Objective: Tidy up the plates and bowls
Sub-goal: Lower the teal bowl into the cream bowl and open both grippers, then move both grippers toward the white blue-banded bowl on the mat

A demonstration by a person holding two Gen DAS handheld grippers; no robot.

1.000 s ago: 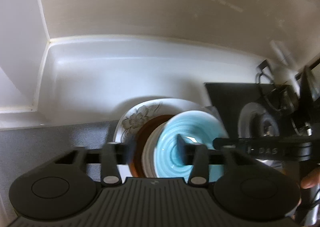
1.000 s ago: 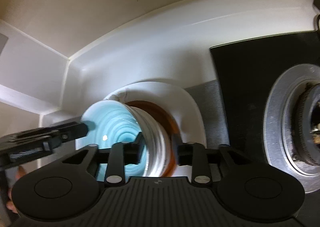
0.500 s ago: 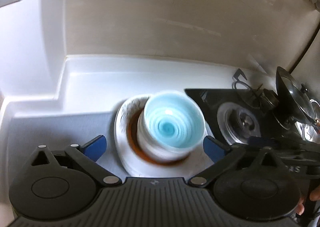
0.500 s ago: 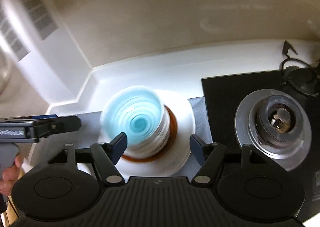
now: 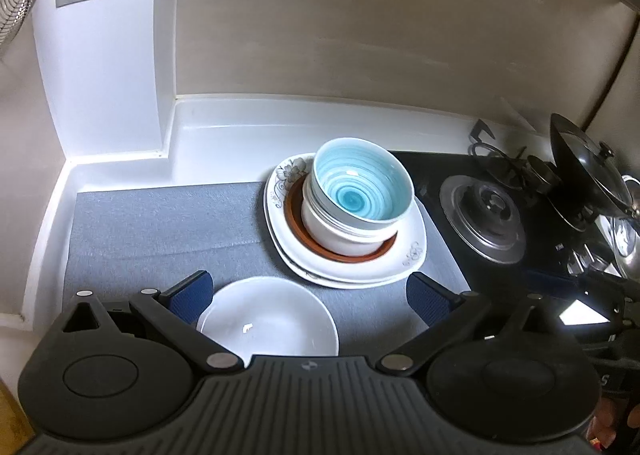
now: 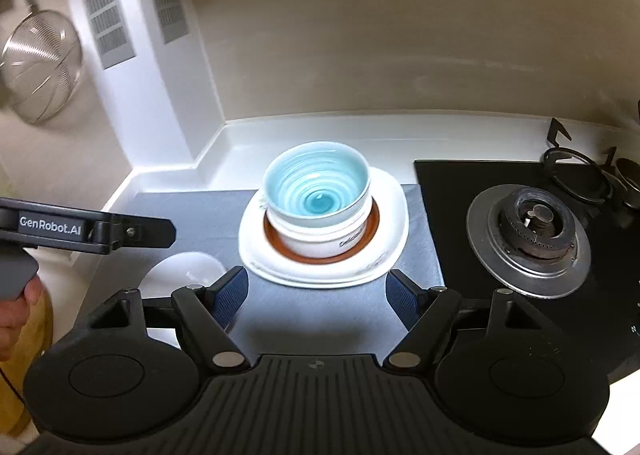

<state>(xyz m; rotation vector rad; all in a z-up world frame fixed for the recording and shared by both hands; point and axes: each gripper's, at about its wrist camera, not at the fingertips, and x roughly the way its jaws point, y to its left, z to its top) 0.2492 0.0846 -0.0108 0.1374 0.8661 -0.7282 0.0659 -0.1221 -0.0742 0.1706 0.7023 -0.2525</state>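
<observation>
A blue swirl bowl [image 5: 362, 191] [image 6: 318, 191] sits nested in a white bowl [image 5: 340, 235] on a brown plate [image 5: 298, 219]. Under them are white square flowered plates [image 5: 360, 267] [image 6: 324, 271]. A separate white bowl [image 5: 268, 321] [image 6: 186, 269] rests on the grey mat nearer to me. My left gripper [image 5: 308, 295] stands wide open above that white bowl, short of the stack. My right gripper [image 6: 316, 291] is back from the stack, its jaws opening, with nothing between them. The left gripper's body [image 6: 92, 229] shows at the left of the right wrist view.
A black gas hob with a burner [image 5: 482, 221] [image 6: 530, 239] lies right of the grey mat [image 5: 160, 227]. A pot with a glass lid [image 5: 588, 179] stands beyond the burner. A white vented column [image 5: 100, 55] and a hanging wire strainer [image 6: 40, 67] are at the left.
Both grippers let go of the blue bowl's rim, opened wide and pulled back from the stack. The blue bowl stays on top of the stack, and the separate white bowl has come into view.
</observation>
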